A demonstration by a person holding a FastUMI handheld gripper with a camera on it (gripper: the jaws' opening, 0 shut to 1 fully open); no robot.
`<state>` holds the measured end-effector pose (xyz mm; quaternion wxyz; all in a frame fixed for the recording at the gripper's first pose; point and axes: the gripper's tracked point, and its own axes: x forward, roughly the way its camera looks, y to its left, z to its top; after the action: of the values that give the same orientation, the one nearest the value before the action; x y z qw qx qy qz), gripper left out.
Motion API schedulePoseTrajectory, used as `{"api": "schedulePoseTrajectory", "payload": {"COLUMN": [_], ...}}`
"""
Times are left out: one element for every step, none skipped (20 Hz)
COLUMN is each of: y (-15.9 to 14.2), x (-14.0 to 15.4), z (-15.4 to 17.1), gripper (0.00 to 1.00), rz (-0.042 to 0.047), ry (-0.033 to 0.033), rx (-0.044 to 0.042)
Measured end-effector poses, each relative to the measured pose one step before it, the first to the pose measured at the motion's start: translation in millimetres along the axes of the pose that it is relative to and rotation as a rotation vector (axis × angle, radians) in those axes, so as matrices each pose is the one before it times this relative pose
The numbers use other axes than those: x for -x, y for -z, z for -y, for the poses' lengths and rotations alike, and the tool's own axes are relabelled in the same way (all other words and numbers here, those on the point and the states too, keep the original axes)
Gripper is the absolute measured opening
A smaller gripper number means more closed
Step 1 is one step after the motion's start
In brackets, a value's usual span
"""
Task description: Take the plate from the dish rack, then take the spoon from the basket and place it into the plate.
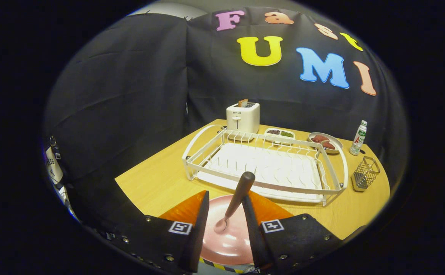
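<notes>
A pink plate (226, 244) lies on the wooden table (157, 179), under and between my fingers. A spoon (234, 202) with a dark brown handle rests in it. Its pink bowl is down on the plate and its handle slants away toward the rack, close beside one finger. My gripper (225, 195) is open; the gap is much wider than the handle and I see no press on it. The white wire dish rack (264, 168) stands just beyond the plate with nothing in it. A small wire basket (364, 173) sits past the rack's far end.
Behind the rack stand a white toaster (242, 116) with a slice of toast, a divided dish (280, 133) and a bowl of red food (324, 142). A small white bottle (359, 138) stands behind the basket. Black cloth walls close in the table.
</notes>
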<state>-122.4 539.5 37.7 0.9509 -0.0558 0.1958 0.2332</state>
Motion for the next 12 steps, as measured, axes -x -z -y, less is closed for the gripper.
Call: {"api": "schedulePoseTrajectory", "payload": {"y": [-2.52, -1.91, -0.47, -3.08, -3.1, -2.03, -4.43, -5.44, -4.96, -5.95, -5.33, -5.82], "x": [0.66, 1.29, 0.77, 1.59, -0.39, 1.62, 1.27, 0.96, 1.49, 1.02, 1.37, -0.67], "z": [-0.01, 2.44, 2.39, 1.6, 2.1, 3.42, 2.95, 0.79, 1.94, 3.98, 0.99, 0.18], "gripper": [0.56, 0.58, 0.58, 0.6, 0.68, 0.82, 0.83, 0.85, 0.88, 0.94, 0.95, 0.97], "rz": [0.01081, 0.00494, 0.00442, 0.00626, 0.00638, 0.00483, 0.00654, 0.01067, 0.01338, 0.01366, 0.01281, 0.01555], "ry": [0.00764, 0.00922, 0.00731, 0.00657, 0.00772, 0.01025, 0.0098, 0.00147, 0.00707, 0.01161, 0.00196, -0.00352], "rx": [-0.00439, -0.00446, -0.00463, -0.00454, -0.00241, -0.00096, -0.00074, -0.00145, 0.00116, 0.00388, -0.00226, -0.00672]}}
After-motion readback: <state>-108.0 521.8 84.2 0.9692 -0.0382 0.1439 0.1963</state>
